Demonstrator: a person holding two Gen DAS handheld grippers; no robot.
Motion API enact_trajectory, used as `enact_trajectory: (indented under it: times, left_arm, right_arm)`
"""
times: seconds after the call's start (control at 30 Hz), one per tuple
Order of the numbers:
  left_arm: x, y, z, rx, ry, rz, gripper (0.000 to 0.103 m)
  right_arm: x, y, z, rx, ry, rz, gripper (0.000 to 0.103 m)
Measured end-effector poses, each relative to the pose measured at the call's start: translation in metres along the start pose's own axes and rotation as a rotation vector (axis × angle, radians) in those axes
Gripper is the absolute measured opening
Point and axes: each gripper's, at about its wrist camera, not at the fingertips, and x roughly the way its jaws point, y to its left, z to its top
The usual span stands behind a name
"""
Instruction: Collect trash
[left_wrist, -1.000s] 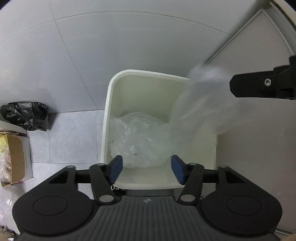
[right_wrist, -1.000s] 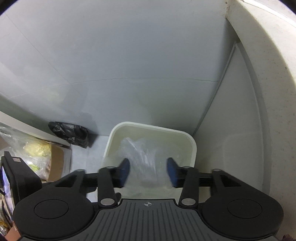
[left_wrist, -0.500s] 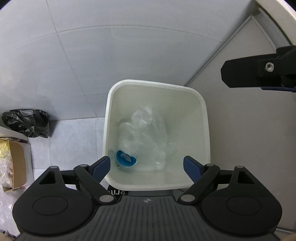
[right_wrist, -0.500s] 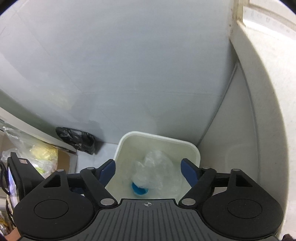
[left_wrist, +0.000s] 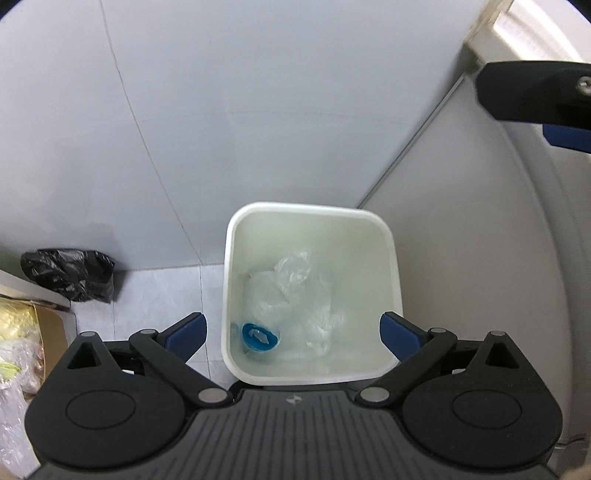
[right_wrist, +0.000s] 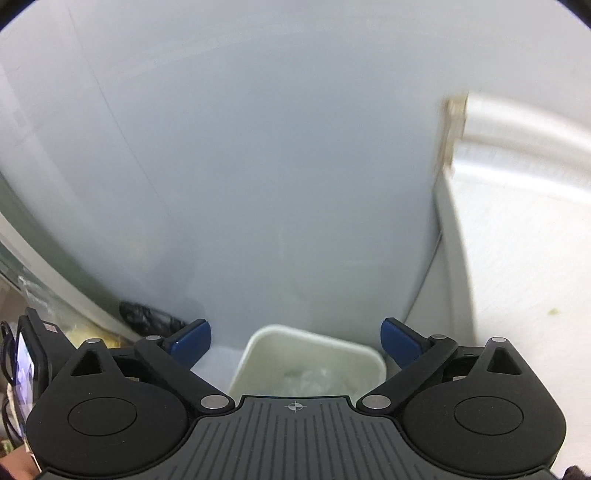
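Note:
A white square trash bin (left_wrist: 394, 295) stands on the floor below both grippers. Inside it lie crumpled clear plastic (left_wrist: 295, 291) and a blue cap-like piece (left_wrist: 258, 336). My left gripper (left_wrist: 293, 332) is open and empty, high above the bin. My right gripper (right_wrist: 295, 341) is open and empty, higher up; the bin (right_wrist: 258, 354) shows low between its fingers, with clear plastic (right_wrist: 310, 380) inside. One finger of the right gripper (left_wrist: 532, 96) shows at the upper right of the left wrist view.
A grey wall (left_wrist: 258, 110) rises behind the bin. A white counter or cabinet (right_wrist: 517, 258) stands to the right. A black plastic bag (left_wrist: 70, 275) lies on the tiled floor at left, beside a cardboard box (left_wrist: 44, 332) of packaging.
Both grippers opened and let go of the clear plastic, which dropped into the bin. Both grippers then rose away from the bin, the right one furthest.

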Motion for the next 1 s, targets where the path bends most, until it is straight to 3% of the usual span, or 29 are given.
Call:
enact_trajectory:
  times: [0.13,0.37,0.63,1.0]
  left_arm:
    - [-0.015,-0.002,0.002,0.011,-0.031,-0.001,0.101]
    - [-0.042,-0.011,0.005,0.03,-0.087,-0.009,0.102]
    - [-0.069,-0.042,0.013,0.087,-0.143,-0.045,0.102]
    - [-0.11,-0.122,0.042,0.218,-0.225,-0.152,0.102]
  right_arm:
    - [-0.028,-0.001,0.002,-0.012,-0.055,0.018,0.1]
    - [-0.076,-0.018,-0.003,0.008,-0.174,-0.076,0.103]
    - [-0.124,-0.073,-0.013,0.157,-0.116,-0.11,0.103]
    - [-0.218,-0.15,-0.052,0.18,-0.269,-0.339,0.103]
